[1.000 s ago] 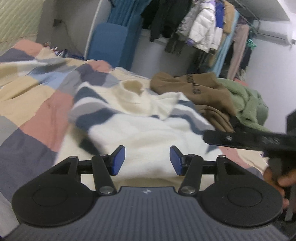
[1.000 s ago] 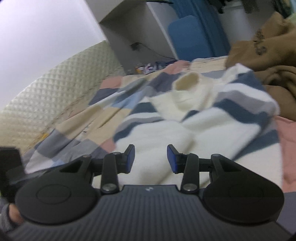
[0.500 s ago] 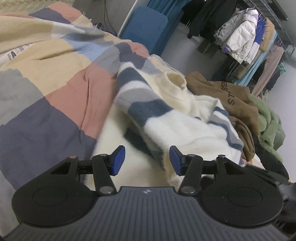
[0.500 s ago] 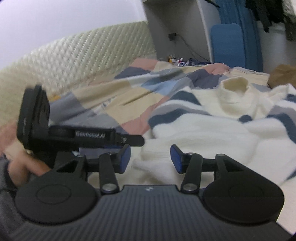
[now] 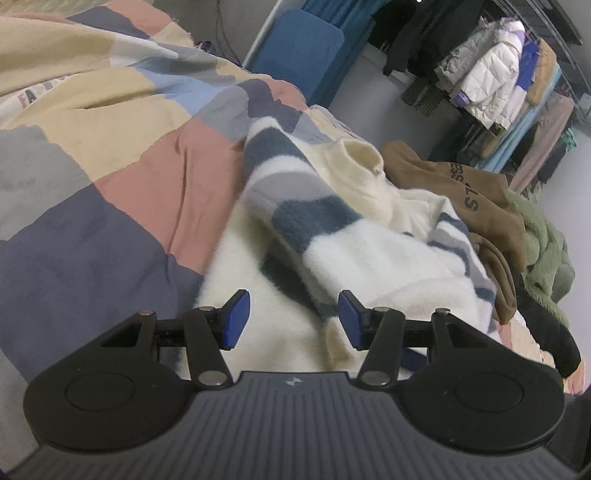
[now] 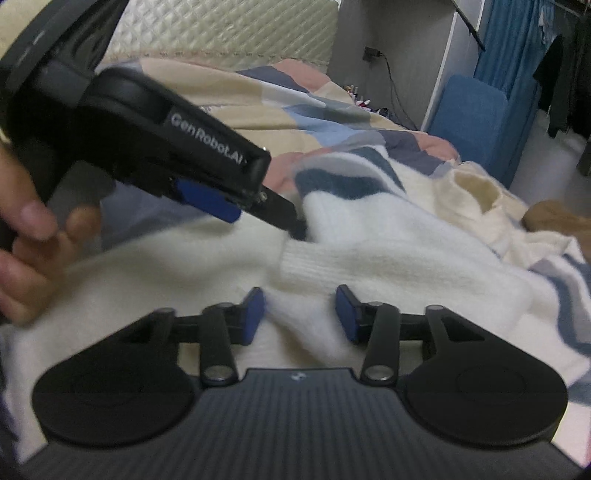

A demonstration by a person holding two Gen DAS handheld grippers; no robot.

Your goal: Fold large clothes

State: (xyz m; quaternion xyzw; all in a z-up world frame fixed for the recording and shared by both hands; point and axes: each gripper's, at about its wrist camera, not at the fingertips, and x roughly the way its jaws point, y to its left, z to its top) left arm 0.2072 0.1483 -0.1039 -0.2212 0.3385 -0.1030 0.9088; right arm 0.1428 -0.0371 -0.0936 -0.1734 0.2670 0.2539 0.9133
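Observation:
A cream sweater (image 5: 369,258) with navy and grey stripes lies on the bed, collar away from me. One striped sleeve (image 5: 295,206) lies folded across its body. My left gripper (image 5: 293,318) is open, and the sleeve's end lies between its blue pads without being pressed. In the right wrist view my left gripper (image 6: 282,218) comes in from the upper left, held by a hand (image 6: 29,236), its tip at the sleeve. My right gripper (image 6: 300,314) hovers low over the sweater's white body (image 6: 369,266). Its jaws are closing around a raised fold and stand apart from it.
The bed carries a patchwork quilt (image 5: 110,192). Beside the sweater lie a brown hoodie (image 5: 465,192) and a green fleece (image 5: 543,254). A dark sleeve (image 5: 550,332) crosses the right edge. Behind are a blue cushion (image 5: 306,55), a clothes rack (image 5: 495,74) and a quilted headboard (image 6: 221,33).
Both grippers have rolled and dropped closer to the sweater. The left gripper now fills the upper left of the right view. The right jaws widened, then narrowed.

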